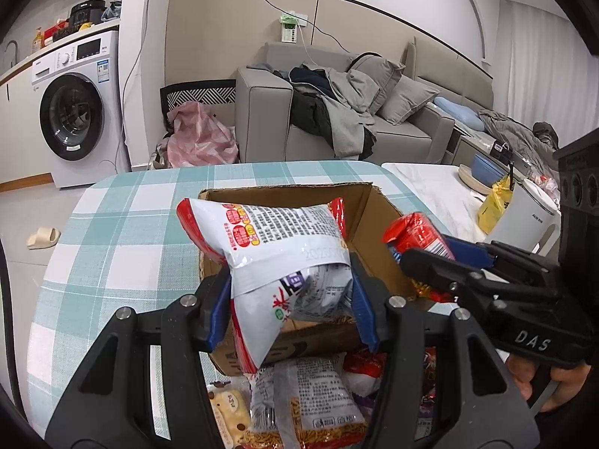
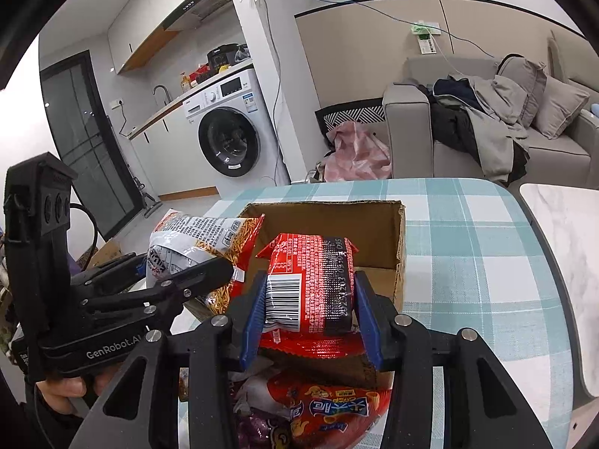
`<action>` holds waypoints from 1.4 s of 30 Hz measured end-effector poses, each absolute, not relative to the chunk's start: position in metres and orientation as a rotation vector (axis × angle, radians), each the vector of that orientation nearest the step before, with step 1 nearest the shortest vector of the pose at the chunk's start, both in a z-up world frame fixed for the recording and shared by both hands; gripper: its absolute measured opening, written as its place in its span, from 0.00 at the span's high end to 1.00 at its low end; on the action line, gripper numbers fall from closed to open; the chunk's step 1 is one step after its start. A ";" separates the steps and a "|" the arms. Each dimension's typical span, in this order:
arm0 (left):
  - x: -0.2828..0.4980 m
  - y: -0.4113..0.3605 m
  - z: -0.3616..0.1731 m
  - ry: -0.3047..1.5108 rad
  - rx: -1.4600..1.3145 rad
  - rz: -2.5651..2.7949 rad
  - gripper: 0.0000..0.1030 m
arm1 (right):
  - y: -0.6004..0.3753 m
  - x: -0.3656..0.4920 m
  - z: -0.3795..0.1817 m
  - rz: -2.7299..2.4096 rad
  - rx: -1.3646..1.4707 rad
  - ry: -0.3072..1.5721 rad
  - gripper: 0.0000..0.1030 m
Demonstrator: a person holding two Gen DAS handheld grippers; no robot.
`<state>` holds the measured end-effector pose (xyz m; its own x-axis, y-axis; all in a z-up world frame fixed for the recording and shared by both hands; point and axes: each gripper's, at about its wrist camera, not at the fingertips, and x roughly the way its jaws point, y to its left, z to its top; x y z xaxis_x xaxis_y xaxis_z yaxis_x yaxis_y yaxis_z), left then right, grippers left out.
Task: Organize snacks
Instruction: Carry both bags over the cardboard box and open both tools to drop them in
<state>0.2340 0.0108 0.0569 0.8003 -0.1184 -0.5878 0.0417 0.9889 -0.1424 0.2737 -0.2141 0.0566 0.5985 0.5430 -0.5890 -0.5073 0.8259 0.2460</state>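
Observation:
My left gripper (image 1: 292, 303) is shut on a white and red snack bag (image 1: 277, 247) and holds it above the near edge of an open cardboard box (image 1: 370, 224). My right gripper (image 2: 309, 312) is shut on a small red snack packet (image 2: 310, 280) and holds it over the box (image 2: 378, 224) too. The red packet also shows in the left wrist view (image 1: 419, 234), at the box's right side. The white bag also shows in the right wrist view (image 2: 202, 239), at the box's left. A pile of loose snack packs (image 1: 307, 393) lies on the table below both grippers.
The box stands on a table with a teal checked cloth (image 1: 123, 239). To the right is a white marble side table (image 1: 430, 187) with a white kettle (image 1: 524, 213) and a yellow bag (image 1: 494, 205). A sofa and a washing machine stand behind.

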 end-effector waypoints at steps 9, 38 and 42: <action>0.254 0.009 0.049 0.653 -0.110 -0.091 0.50 | -0.209 0.294 0.049 0.596 0.068 0.722 0.57; 0.216 0.027 0.057 0.652 -0.120 -0.057 0.01 | -0.237 0.271 0.078 0.587 0.053 0.645 0.00; 0.188 0.029 0.059 0.648 -0.109 -0.051 0.01 | -0.242 0.249 0.083 0.570 0.003 0.637 0.00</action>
